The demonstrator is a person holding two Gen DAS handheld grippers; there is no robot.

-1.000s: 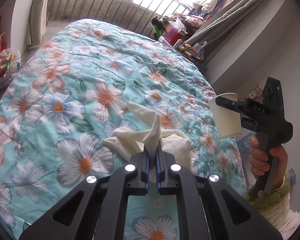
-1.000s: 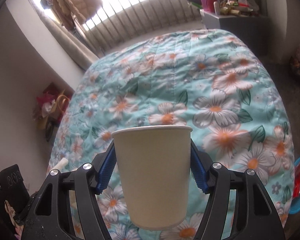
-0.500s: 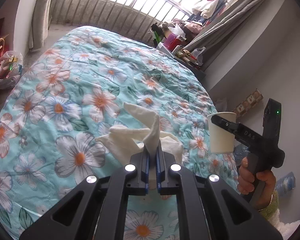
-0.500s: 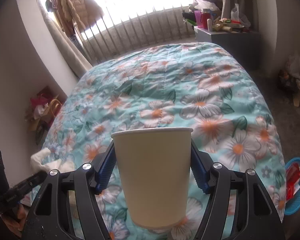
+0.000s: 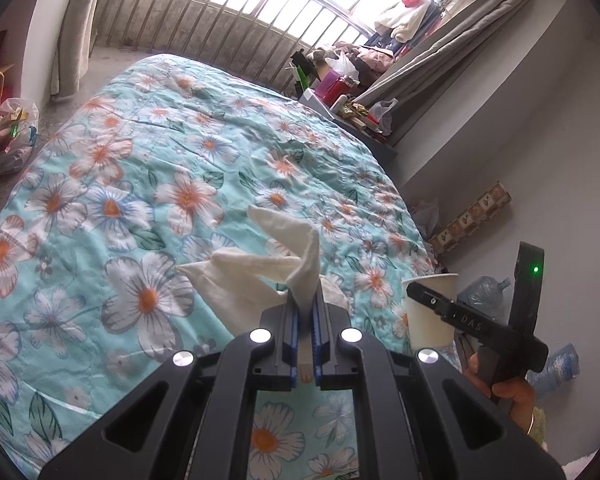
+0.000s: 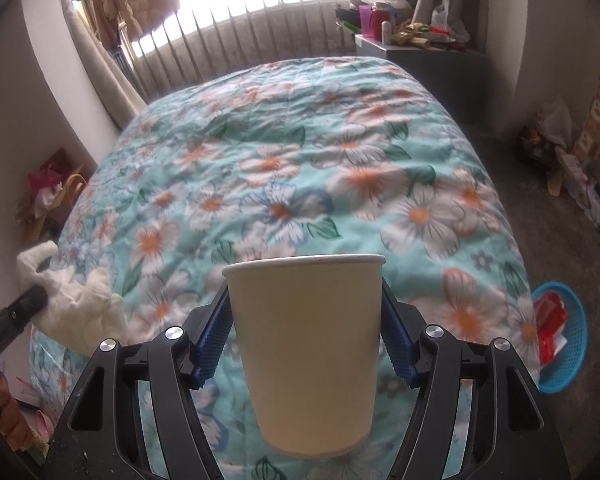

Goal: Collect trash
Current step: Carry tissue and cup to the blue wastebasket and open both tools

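Left gripper: the black left gripper is seen with its jaws narrow, pressed on a crumpled white paper tissue; the tissue is held above the near end of the bed, and its loose folds stand up and spread to the left of the fingers.
Right gripper: the black right gripper with blue pads is closed around an upright plain white paper cup; the cup is gripped at its sides, with the rim on top.
Cup position: the cup is held over the near right corner of the bed, as is seen in the left wrist view.
Bed: the bed is covered with a turquoise quilt printed with white and orange flowers.
Basket: a round blue plastic basket with red wrappers inside is placed on the floor, just beside the near right corner of the bed.
Tissue from the right: the tissue is seen at the near left edge of the bed.
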